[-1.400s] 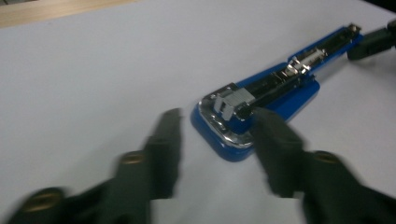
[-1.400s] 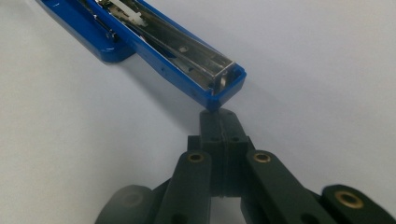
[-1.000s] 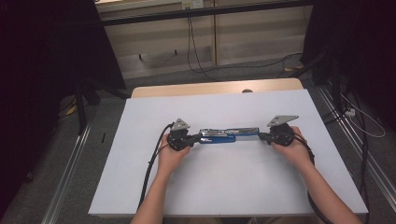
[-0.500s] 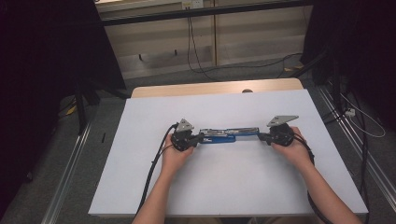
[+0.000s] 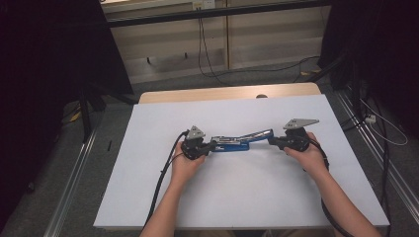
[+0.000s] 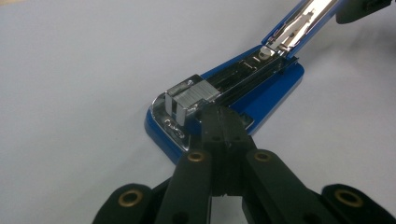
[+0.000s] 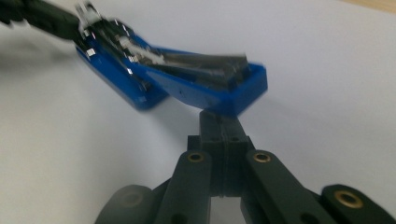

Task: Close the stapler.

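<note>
Since the earlier frames the stapler's (image 5: pixel 237 141) top arm has swung up and outward, so it now slants from the hinge toward the person's right, and the left gripper's grey plate sits lower.

Nearest, two bare forearms come up over the matte white table (image 5: pixel 148 197). The left gripper (image 6: pixel 223 122) has its black jaws pressed together, their tips set on the front end of the glossy blue plastic base, just beside the bright block of metal staples in the open channel. The right gripper (image 7: pixel 219 123) also has its jaws closed flat against each other, their tips touching the underside of the raised blue arm's squared end; whether they pinch anything there I cannot tell, as that view is blurred.

The stapler lies at mid-table between the two grippers, base flat on the surface, chrome rail shining along the lifted arm.

Beyond the white sheet a strip of pale wood tabletop (image 5: pixel 222 94) shows, then grey floor with black cables.
</note>
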Action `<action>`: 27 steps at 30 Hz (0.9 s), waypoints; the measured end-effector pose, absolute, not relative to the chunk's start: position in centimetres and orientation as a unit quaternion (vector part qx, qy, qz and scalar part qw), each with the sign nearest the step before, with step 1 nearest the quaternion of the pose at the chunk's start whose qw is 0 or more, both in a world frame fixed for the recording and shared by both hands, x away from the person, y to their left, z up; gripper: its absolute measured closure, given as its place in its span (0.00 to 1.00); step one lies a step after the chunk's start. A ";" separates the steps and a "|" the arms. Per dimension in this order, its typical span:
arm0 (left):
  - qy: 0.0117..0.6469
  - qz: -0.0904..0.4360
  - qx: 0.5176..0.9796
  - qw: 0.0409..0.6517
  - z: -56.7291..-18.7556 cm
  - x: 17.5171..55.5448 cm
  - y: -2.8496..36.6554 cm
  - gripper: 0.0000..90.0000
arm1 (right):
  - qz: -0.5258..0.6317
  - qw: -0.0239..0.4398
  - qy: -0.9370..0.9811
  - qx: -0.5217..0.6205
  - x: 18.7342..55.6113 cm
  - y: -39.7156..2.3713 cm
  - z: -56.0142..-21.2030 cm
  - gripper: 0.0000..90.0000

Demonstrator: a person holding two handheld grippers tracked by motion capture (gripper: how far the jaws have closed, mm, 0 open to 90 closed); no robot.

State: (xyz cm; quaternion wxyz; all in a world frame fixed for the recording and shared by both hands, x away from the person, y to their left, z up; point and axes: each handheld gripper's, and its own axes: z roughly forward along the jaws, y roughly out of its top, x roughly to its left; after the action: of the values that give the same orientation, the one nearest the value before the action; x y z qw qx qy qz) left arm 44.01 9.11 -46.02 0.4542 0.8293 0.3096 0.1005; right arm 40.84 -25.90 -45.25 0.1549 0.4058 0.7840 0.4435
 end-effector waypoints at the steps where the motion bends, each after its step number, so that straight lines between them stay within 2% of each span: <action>1: 0.311 0.098 0.828 0.456 -46.0 44.0 9.1 1.00 | 0.444 0.156 0.784 0.405 40.9 -25.8 -45.1 1.00; 17: 0.317 0.084 0.826 0.458 -46.0 44.2 9.5 1.00 | 0.445 0.156 0.790 0.393 40.6 -25.8 -45.2 0.99; 19: 0.312 0.080 0.827 0.460 -45.9 44.1 9.6 1.00 | 0.445 0.155 0.790 0.393 40.4 -25.7 -45.2 0.95; 22: 0.317 0.070 0.818 0.475 -45.5 44.0 10.0 0.98 | 0.443 0.151 0.791 0.393 39.9 -25.5 -45.2 0.82; 24: 0.326 0.060 0.811 0.483 -45.0 43.7 10.2 0.91 | 0.442 0.150 0.794 0.390 39.3 -25.3 -45.1 0.76; 26: 0.327 0.060 0.809 0.486 -44.5 43.3 10.4 0.84 | 0.442 0.151 0.793 0.391 38.6 -25.3 -44.8 0.65; 27: 0.325 0.062 0.809 0.485 -44.3 43.2 10.5 0.79 | 0.445 0.155 0.792 0.389 38.3 -25.3 -44.6 0.64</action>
State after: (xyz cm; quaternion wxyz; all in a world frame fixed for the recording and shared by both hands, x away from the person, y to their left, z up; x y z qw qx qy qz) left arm 43.16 10.53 -44.30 0.4851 0.8093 0.3254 0.0623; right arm 38.34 -25.29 -44.60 0.1545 0.3887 0.7917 0.4453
